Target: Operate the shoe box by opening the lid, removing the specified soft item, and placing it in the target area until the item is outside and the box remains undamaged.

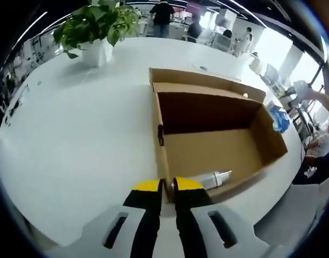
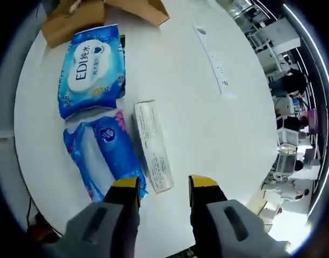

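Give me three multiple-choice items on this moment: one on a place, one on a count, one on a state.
1. Where does the small clear bottle lie?
A. beside the potted plant
B. inside the open brown cardboard box, by its near wall
C. on the white table outside the box

2. How many blue soft packs lie beside the long white carton?
A. one
B. two
C. four

3. How do the left tongs stand?
A. shut on the box wall
B. wide open over the table
C. holding the bottle

Key: 1 B, the bottle rests on the box floor; 2 B, a blue wipes pack and a blue tissue pack; 3 A, the yellow tips pinch the cardboard edge.
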{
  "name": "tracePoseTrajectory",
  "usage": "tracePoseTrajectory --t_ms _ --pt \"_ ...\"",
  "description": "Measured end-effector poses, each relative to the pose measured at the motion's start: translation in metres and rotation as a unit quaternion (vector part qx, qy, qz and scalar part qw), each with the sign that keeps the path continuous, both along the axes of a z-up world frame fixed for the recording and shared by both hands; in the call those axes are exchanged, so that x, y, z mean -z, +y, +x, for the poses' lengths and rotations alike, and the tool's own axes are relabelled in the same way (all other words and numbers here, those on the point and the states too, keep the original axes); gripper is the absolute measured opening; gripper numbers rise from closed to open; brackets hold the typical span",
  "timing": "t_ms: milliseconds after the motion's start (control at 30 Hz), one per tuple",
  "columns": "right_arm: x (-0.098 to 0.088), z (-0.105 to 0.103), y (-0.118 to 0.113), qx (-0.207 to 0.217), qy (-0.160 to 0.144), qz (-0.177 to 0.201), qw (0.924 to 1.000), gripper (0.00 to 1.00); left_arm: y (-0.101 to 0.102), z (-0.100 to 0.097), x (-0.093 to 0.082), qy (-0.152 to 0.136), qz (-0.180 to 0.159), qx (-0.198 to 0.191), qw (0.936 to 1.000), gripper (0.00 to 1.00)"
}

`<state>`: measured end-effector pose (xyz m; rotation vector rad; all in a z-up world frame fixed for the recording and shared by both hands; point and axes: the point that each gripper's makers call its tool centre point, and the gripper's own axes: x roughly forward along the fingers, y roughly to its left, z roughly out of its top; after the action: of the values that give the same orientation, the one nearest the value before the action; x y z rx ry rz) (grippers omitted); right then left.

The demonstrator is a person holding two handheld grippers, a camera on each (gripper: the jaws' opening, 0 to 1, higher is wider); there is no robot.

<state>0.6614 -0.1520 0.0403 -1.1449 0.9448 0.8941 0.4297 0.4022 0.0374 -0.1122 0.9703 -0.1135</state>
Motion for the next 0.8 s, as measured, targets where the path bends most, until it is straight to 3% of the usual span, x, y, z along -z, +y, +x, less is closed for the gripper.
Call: tracePoseTrajectory --t_ms 267,367,500,633,800 --pt "-0.019 -0.014 0.018 0.076 -0.014 0.089 0.9930 0.53 -0.010 0.003 -0.007 0.010 0.016 0.059 0.9981 0.19" --pt "-0.029 -0.017 0.027 0.097 -0.025 0.123 0.9873 0.60 -0.013 0.004 -0.010 0.013 0.032 0.096 0.9948 0.23" --pt "-0.038 -0.026 0.036 0.124 -0.030 0.160 0.9789 0.66 -0.012 0.007 -0.018 0.013 0.042 0.117 0.9921 0.24" --pt "-0.043 -0.039 0.044 0.141 -0.027 0.185 0.9722 0.70 -0.014 0.011 -0.024 0.008 0.057 0.152 0.9866 0.27" --pt "-0.049 -0.059 0.059 0.153 -0.017 0.223 0.9627 0.79 -0.032 0.021 -0.034 -0.012 0.042 0.198 0.9793 0.29"
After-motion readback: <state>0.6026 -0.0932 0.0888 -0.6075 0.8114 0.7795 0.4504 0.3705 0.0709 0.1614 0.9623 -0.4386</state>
